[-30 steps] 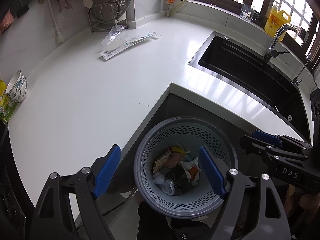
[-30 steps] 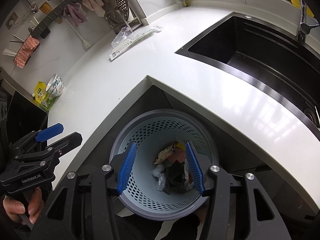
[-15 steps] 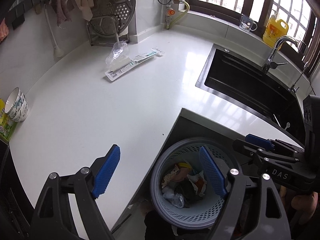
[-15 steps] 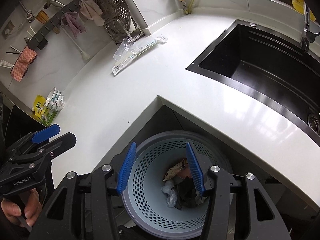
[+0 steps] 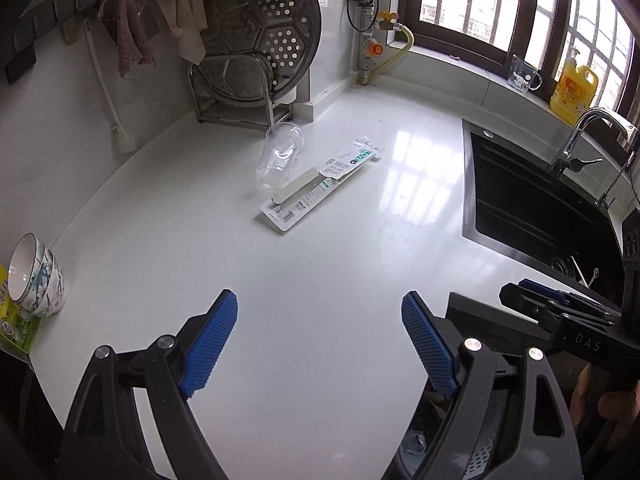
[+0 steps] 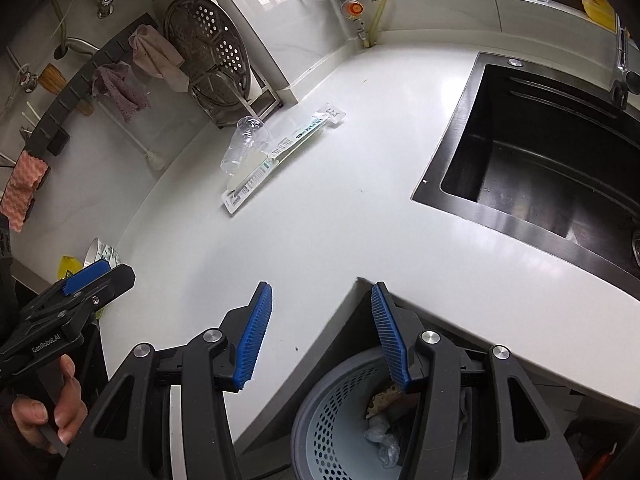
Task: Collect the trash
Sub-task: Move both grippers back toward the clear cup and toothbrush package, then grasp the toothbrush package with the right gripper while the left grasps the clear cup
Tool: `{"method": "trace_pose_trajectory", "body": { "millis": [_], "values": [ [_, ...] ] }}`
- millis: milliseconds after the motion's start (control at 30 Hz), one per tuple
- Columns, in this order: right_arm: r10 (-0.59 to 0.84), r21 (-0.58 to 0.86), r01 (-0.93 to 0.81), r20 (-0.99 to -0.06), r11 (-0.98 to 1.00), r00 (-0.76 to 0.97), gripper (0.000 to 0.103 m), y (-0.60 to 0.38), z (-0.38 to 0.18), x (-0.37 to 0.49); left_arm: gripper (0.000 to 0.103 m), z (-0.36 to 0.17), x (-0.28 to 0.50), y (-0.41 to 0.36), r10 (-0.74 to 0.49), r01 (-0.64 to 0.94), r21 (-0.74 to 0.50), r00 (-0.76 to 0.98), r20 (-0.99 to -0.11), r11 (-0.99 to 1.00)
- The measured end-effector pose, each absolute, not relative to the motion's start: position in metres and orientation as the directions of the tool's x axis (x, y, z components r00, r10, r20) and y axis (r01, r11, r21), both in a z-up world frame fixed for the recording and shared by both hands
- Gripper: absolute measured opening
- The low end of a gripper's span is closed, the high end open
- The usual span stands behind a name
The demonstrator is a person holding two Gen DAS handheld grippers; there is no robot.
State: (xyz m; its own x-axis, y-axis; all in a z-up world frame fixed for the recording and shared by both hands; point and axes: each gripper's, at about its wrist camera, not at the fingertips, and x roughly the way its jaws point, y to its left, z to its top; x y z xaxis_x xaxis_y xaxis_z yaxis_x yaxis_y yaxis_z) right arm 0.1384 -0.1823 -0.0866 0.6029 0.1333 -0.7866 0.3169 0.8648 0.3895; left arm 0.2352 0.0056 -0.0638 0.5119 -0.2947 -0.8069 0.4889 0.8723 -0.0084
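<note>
A clear plastic cup [image 5: 280, 156] lies on its side on the white counter [image 5: 224, 248], next to a long flat toothbrush package [image 5: 320, 184]. Both also show in the right wrist view, the cup [image 6: 242, 146] and the package [image 6: 280, 156]. My left gripper [image 5: 320, 340] is open and empty over the counter, well short of them. My right gripper [image 6: 320, 332] is open and empty above the counter's inner corner. A grey perforated trash basket [image 6: 332, 412] holding wrappers stands on the floor below it.
A black sink [image 5: 532, 208] with a tap [image 5: 580, 136] is at the right. A dish rack with a steamer plate [image 5: 256, 40] stands at the back. Stacked bowls [image 5: 36, 276] sit at the left edge. A yellow bottle [image 5: 574, 88] stands on the sill.
Both grippers have lifted from over the trash basket and tilted up toward the counter. The cup and package now sit nearer the middle of both views. Both jaws stay open.
</note>
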Motion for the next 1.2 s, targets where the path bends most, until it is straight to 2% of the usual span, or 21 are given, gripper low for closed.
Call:
{"method": "trace_pose_trajectory", "body": {
  "millis": [300, 667, 1200],
  "values": [
    [0.109, 0.405, 0.374, -0.785, 0.834, 0.61, 0.05, -0.164, -0.096, 0.215, 0.084, -0.081, 0.324, 0.02, -0.325, 0.51, -0.033, 0.495, -0.806, 0.859],
    [0.118, 0.437, 0.439, -0.801, 0.785, 0.587, 0.051, -0.164, -0.122, 0.305, 0.085, -0.103, 0.395, 0.035, -0.319, 0.503, -0.035, 0.492, -0.81, 0.864],
    [0.146, 0.501, 0.514, -0.8, 0.697, 0.582, 0.051, -0.175, -0.167, 0.365, 0.085, -0.132, 0.438, 0.052, -0.299, 0.472, -0.045, 0.477, -0.827, 0.88]
  ]
}}
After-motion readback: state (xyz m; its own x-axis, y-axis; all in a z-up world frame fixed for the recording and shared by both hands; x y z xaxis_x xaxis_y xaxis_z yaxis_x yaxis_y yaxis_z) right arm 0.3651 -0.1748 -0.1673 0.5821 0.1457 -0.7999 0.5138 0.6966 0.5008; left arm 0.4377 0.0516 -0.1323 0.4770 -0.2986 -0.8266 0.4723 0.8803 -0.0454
